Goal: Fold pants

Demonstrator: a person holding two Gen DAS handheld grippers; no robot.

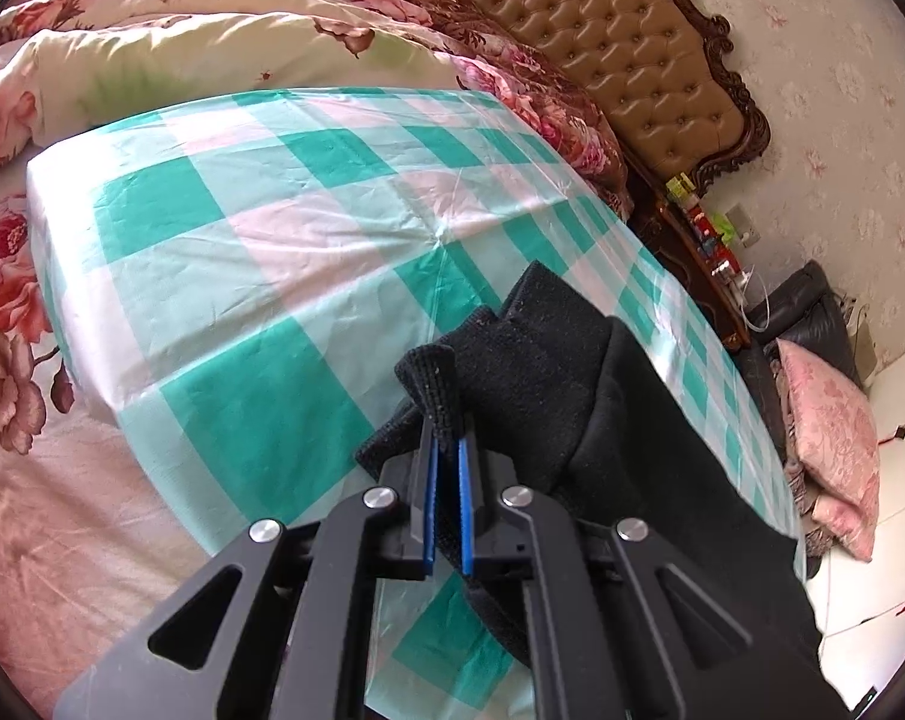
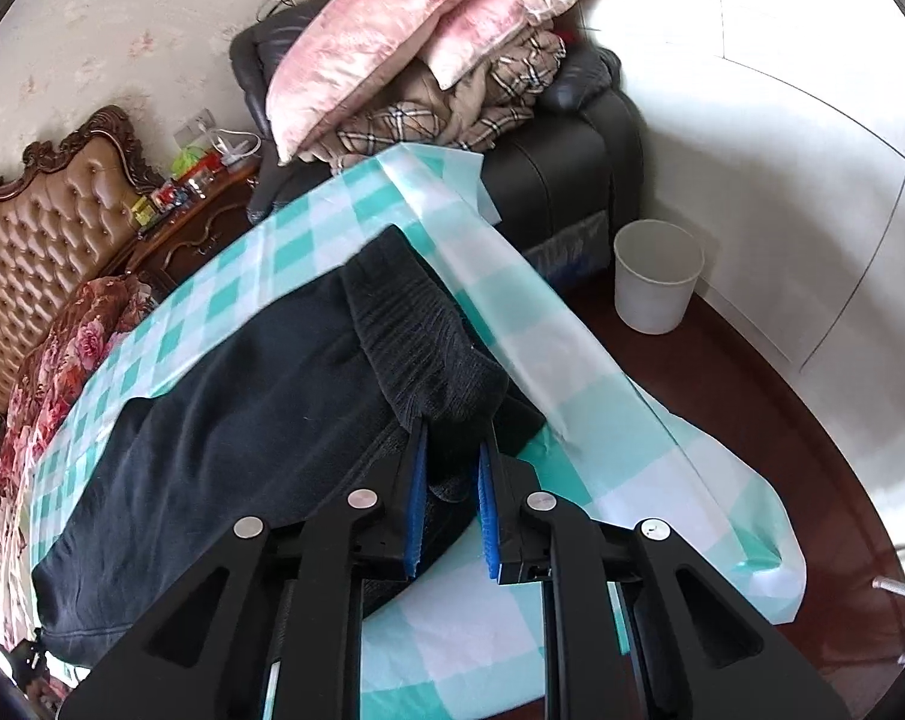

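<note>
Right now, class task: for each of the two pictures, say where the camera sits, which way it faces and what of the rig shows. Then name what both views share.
Left wrist: rides the left tool, facing across the checked cloth toward the floral duvet and headboard; its blue-padded fingers pinch the black pants.
Right wrist: rides the right tool, facing the dark sofa, pink pillows and white bin; its fingers clamp a ribbed edge of the pants.
Shared: pants, checked cloth, headboard, pillows.
</note>
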